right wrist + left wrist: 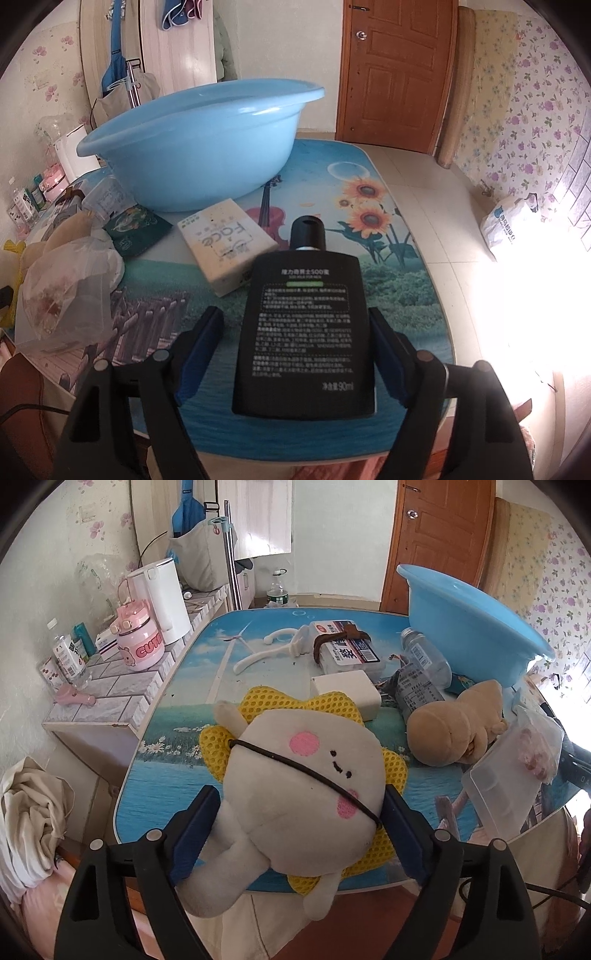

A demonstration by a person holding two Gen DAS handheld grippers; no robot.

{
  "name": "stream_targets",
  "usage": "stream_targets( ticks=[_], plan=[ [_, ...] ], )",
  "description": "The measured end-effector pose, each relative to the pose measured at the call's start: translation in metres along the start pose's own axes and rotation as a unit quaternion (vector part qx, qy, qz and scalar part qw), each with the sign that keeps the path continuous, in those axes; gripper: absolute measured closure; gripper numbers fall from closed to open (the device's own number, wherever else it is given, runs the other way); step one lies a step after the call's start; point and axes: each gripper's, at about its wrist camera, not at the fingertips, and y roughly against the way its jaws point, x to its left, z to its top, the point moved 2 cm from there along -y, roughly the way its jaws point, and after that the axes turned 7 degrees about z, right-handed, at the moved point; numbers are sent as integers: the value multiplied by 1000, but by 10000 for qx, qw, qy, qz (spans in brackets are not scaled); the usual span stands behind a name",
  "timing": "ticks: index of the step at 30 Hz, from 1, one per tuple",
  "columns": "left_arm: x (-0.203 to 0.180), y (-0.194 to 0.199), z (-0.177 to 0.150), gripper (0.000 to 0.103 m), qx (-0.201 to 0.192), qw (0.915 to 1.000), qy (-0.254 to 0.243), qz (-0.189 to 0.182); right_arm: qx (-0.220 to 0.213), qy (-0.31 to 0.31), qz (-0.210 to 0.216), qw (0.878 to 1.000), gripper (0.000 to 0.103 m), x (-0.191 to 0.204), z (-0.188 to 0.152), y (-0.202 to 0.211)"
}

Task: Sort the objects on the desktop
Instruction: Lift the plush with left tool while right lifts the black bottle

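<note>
Two plush toys are showing on the table (177,709): the left gripper (301,818) is clamping the white sun-shaped plush (295,775) at the near edge, while one tan plush (454,727) is lying beside it. One black bottle (304,332) is sitting between the right gripper's (295,354) fingers, apparently gripped. One blue basin (199,147) is standing behind.
</note>
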Motion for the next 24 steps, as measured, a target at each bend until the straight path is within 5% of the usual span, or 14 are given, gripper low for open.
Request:
stream_targets(
  ticks=[3,17,24],
  plan=[
    [0,-4,0,17,-6,10000,70,-43,18,153,154,9998,0,2,1,-6],
    [-2,-5,-3,17,1,9999,123,-27,-182,-130,-130,9997,0,5,14,-23],
    [0,-5,-2,17,21,10000,53,-32,17,403,423,9983,0,0,-1,-7]
  ],
)
